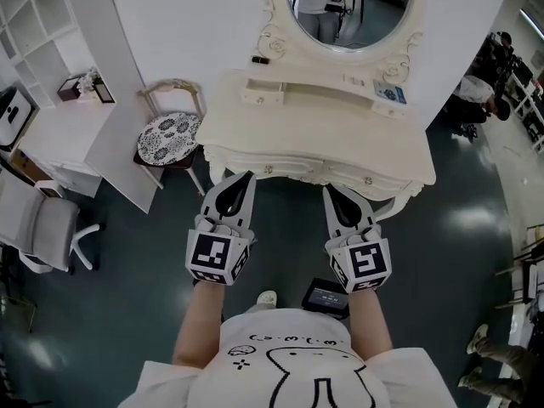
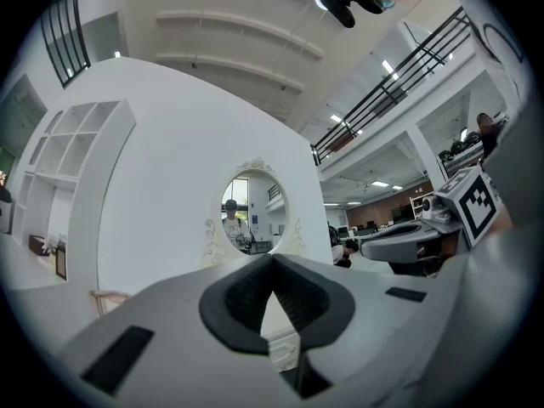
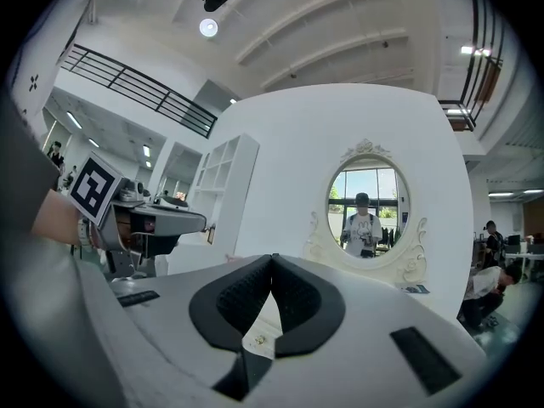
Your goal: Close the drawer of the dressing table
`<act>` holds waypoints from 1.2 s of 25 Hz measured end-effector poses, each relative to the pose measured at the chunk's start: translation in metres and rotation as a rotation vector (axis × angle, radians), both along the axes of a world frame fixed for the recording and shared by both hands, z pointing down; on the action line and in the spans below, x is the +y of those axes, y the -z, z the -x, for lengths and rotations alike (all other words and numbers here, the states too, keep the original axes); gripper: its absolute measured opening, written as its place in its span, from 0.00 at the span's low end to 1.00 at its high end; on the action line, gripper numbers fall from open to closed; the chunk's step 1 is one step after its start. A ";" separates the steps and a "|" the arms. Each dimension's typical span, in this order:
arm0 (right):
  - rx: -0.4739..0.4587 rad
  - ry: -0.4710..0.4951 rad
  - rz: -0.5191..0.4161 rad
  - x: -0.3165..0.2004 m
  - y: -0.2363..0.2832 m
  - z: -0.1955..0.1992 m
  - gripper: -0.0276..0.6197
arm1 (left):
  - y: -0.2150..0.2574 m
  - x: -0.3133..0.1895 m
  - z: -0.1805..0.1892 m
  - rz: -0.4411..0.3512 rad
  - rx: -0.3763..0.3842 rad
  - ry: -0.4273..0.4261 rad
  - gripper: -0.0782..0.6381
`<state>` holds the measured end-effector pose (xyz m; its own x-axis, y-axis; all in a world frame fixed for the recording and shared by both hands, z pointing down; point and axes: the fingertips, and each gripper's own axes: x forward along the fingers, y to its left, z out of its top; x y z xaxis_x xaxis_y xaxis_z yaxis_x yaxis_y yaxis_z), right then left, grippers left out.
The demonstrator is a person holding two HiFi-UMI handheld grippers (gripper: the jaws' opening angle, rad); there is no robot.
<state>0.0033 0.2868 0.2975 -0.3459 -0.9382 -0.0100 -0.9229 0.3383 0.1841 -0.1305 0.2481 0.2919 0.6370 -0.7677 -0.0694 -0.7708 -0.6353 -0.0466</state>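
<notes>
A cream dressing table (image 1: 255, 130) with an oval mirror (image 1: 350, 7) stands just ahead of me. Its drawer fronts carry small knobs (image 1: 269, 169) along the near edge; I cannot tell how far any drawer stands out. My left gripper (image 1: 249, 175) is shut and empty, its tip close to the left part of the table's front. My right gripper (image 1: 326, 189) is also shut and empty, a little short of the front's middle. In the left gripper view the shut left gripper (image 2: 272, 257) points at the mirror (image 2: 252, 213). In the right gripper view a knob (image 3: 259, 340) shows below the right gripper (image 3: 273, 257).
A chair with a patterned round seat (image 1: 168, 137) stands left of the table, and a grey office chair (image 1: 42, 223) further left. White shelving (image 1: 34, 32) fills the far left. A black device (image 1: 325, 297) lies on the floor by my feet. A person (image 1: 476, 92) crouches at the right.
</notes>
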 end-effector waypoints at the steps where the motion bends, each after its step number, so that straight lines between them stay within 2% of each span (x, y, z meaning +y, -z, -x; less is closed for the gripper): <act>1: -0.003 -0.007 0.001 -0.007 0.000 0.001 0.06 | -0.001 -0.007 0.003 0.006 0.003 0.000 0.13; 13: -0.035 -0.055 0.035 -0.067 -0.016 -0.005 0.06 | -0.020 -0.074 0.001 0.057 -0.005 -0.025 0.13; 30: -0.033 0.022 0.065 -0.207 -0.029 -0.042 0.06 | -0.034 -0.202 -0.030 0.091 -0.015 0.040 0.13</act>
